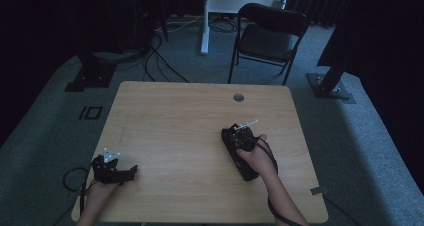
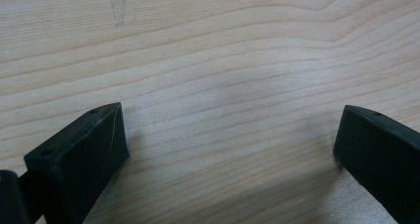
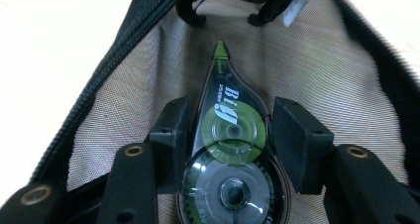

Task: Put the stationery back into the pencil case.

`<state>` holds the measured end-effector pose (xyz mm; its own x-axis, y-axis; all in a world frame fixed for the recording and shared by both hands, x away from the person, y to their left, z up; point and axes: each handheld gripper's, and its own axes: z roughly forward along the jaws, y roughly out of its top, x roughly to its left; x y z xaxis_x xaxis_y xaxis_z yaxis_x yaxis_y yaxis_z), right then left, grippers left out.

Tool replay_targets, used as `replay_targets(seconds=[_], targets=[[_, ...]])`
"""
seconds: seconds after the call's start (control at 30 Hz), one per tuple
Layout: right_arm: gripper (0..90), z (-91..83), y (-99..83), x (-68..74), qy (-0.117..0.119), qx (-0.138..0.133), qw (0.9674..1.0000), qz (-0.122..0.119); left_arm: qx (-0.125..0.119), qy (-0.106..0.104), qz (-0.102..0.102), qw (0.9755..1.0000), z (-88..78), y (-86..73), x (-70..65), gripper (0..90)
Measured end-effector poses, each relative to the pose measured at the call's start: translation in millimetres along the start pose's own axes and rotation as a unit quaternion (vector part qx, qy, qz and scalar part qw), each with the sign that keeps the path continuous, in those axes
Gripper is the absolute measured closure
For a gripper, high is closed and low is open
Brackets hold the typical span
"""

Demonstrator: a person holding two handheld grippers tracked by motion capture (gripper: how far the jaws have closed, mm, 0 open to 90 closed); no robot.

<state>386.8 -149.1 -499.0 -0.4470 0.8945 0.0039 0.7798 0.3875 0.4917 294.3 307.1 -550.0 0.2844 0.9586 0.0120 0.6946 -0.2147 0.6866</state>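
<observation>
1. We are clenching the right gripper (image 3: 230, 135) on a green teardrop correction-tape dispenser (image 3: 229, 149), its tip pointing away along the jaws, inside the black mesh-lined pouch (image 3: 322, 70).
2. We are resting the left gripper (image 2: 230, 144), jaws spread, empty, well apart on the pale wooden table (image 1: 175, 121).

My right gripper (image 3: 228, 135) sat over the right-centre of the table (image 1: 175, 116), jaws either side of a correction tape dispenser (image 3: 230, 149), which lay between them inside an open mesh pouch (image 3: 317, 70). The dispenser's tip pointed ahead, away from my gripper; the pouch's zipper edge (image 3: 99, 85) ran along its left. My left gripper (image 1: 131, 172) rested near the table's front-left corner, well apart from the right one, jaws spread with bare tabletop (image 2: 223, 85) between and ahead of them. Beyond the table's far edge, ahead of my right gripper, stood a chair (image 1: 270, 36). A hole (image 1: 238, 97) sat near the far edge.
</observation>
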Motion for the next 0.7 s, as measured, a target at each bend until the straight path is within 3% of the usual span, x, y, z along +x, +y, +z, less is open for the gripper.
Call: replay_targets(seconds=[0.37, 0.7], targets=[[49.1, 4.2, 3.3, 1.4, 0.003, 0.023, 0.9997, -0.004, 0.000, 0.000, 0.000, 1.0000, 0.0, 0.0, 0.0, 0.2], [44.8, -3.8, 2.1, -3.1, 0.016, 0.008, 0.9998, 0.008, 0.000, -0.001, 0.001, 1.0000, 0.0, 0.0, -0.1, 0.2]])
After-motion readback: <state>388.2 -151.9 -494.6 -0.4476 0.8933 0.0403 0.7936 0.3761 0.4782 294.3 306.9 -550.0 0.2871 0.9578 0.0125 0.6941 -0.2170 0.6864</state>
